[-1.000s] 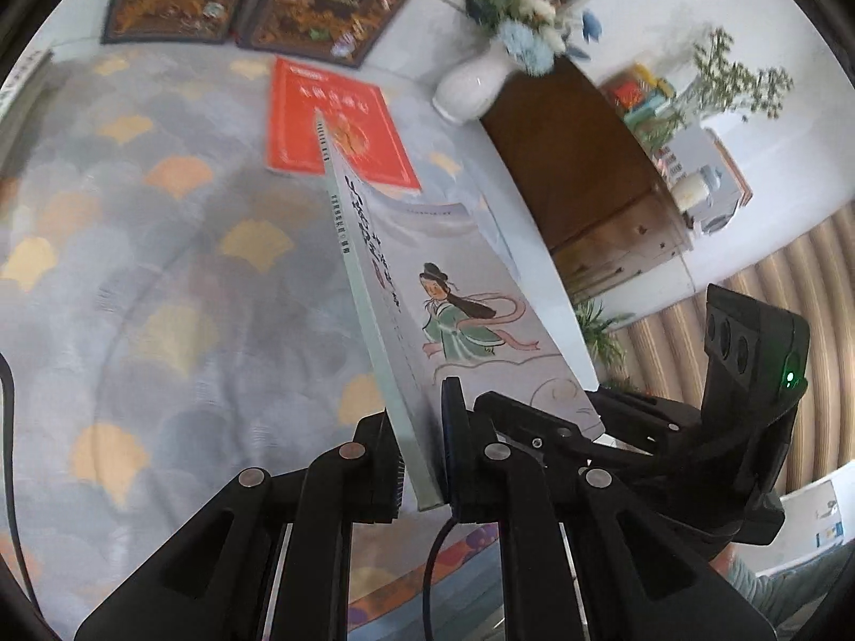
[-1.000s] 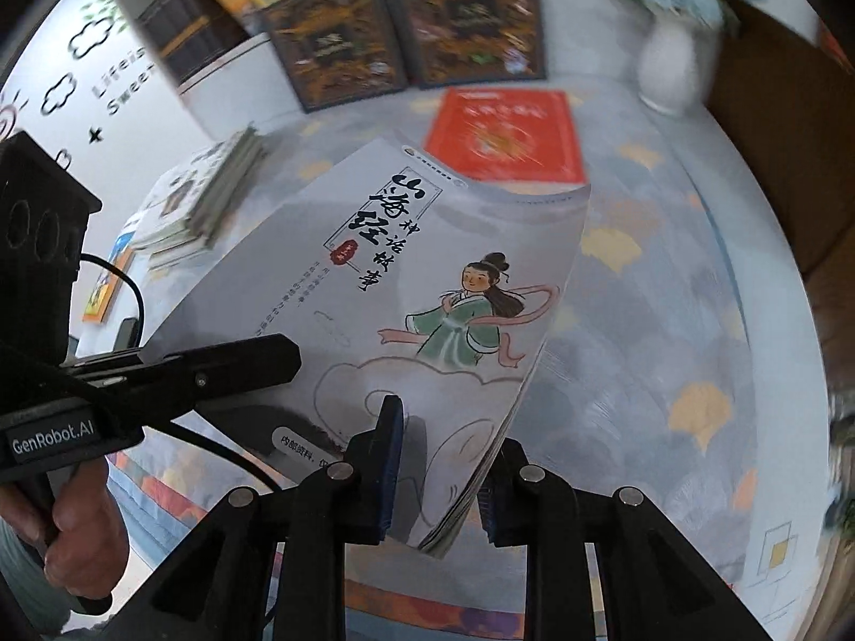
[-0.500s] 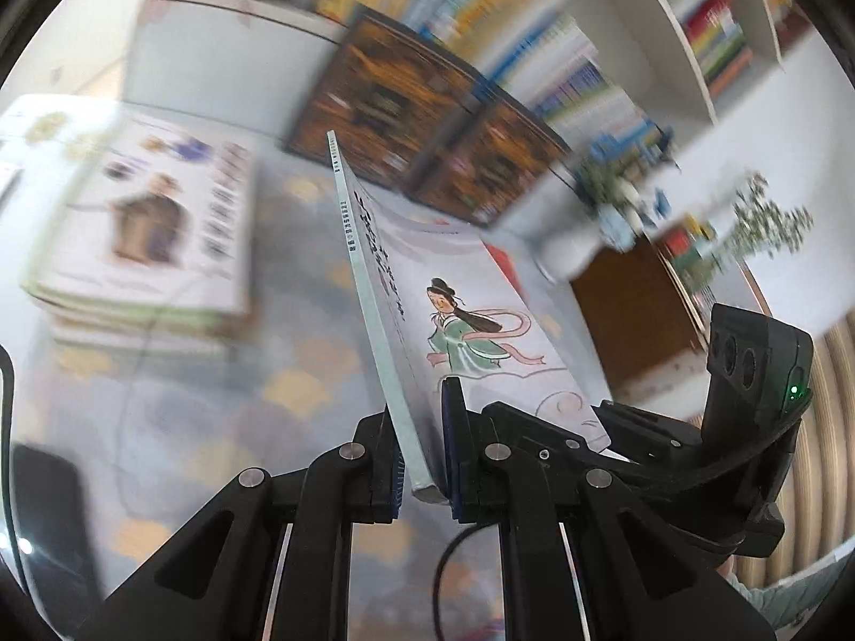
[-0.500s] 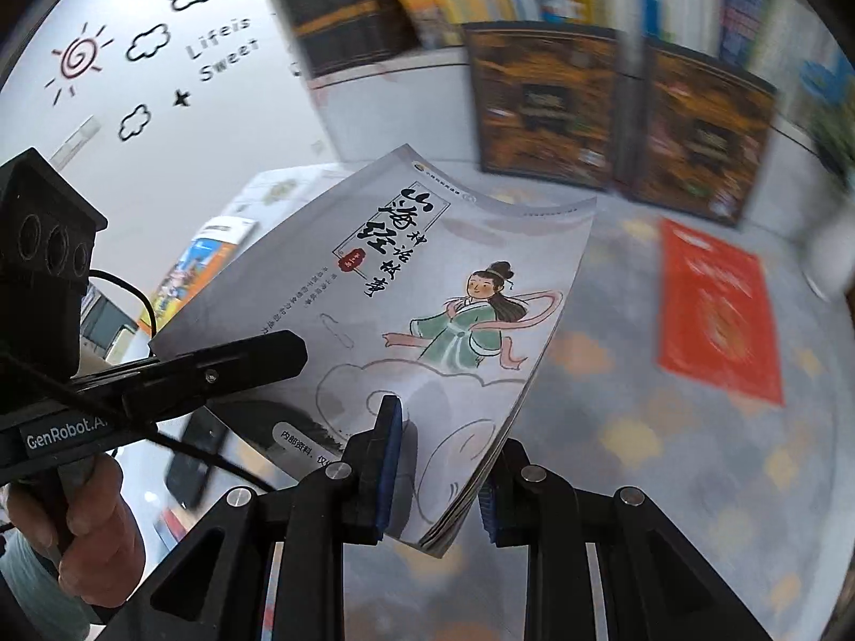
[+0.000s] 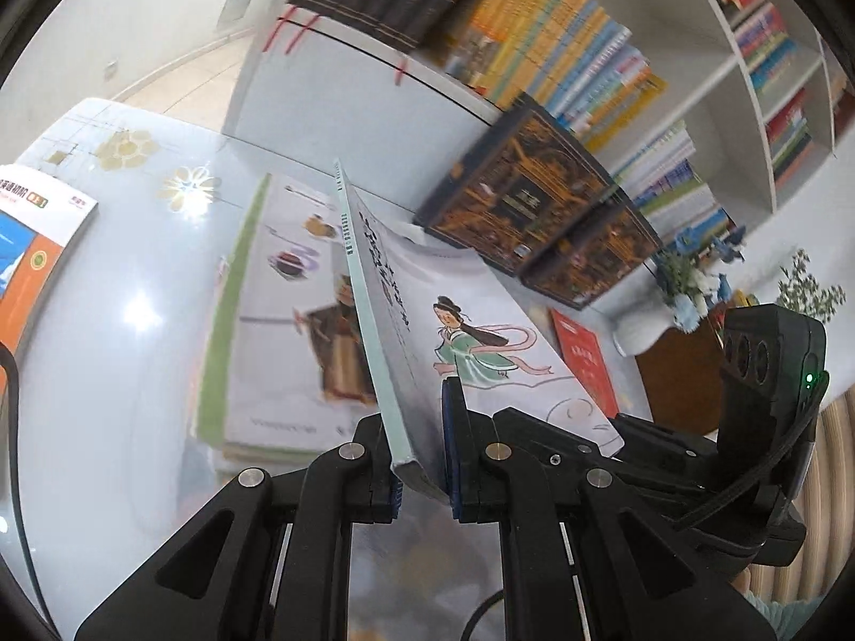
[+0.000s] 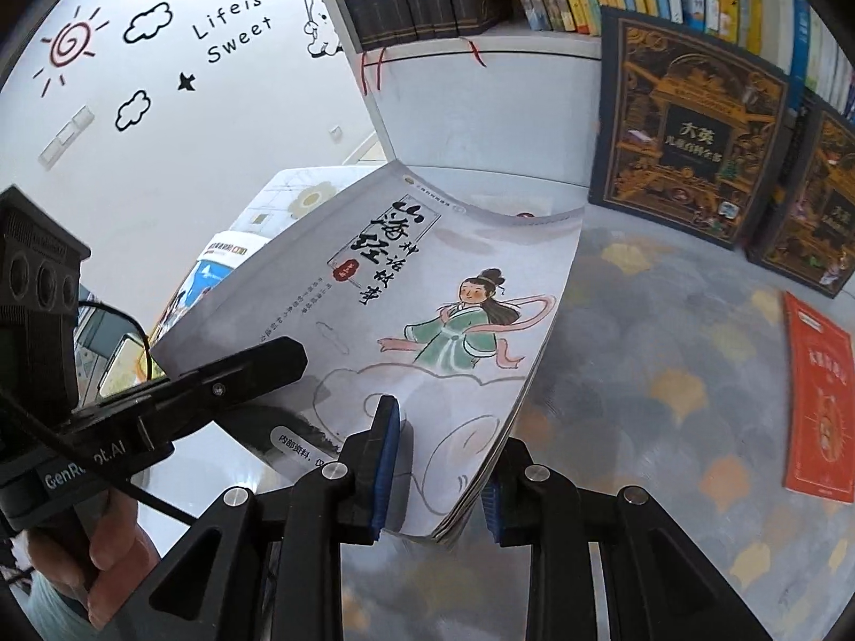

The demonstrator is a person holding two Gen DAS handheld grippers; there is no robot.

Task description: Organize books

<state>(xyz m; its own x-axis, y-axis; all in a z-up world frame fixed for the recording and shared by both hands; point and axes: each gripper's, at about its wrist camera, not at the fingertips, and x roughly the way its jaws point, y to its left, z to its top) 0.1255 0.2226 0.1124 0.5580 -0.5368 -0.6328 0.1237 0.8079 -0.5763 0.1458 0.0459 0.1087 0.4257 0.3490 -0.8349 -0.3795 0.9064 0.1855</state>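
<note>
A grey paperback [image 6: 427,288] with a drawn figure in a green robe hangs in the air, tilted, held at two corners. My left gripper [image 5: 422,459] is shut on its spine corner, and the spine [image 5: 368,315] runs away from the camera. My right gripper [image 6: 435,473] is shut on the page-edge corner of the grey paperback [image 5: 481,331]. Below and left of the book lies a stack of large books [image 5: 278,320] with a green-edged cover on top. In the right wrist view the left gripper's finger [image 6: 240,374] lies over the cover's lower left.
An orange and blue book [image 5: 32,251] lies at the table's left edge. A red book [image 6: 817,400] lies flat on the patterned cloth [image 6: 668,374]. Two dark ornate boxes [image 6: 689,144] lean against the bookshelf [image 5: 588,53]. A white vase of flowers [image 5: 678,294] stands at the right. A hand [image 6: 91,550] grips the left tool.
Both grippers carried the grey paperback leftward across the table, from above the red book to above the stack of large books. The grips stayed the same.
</note>
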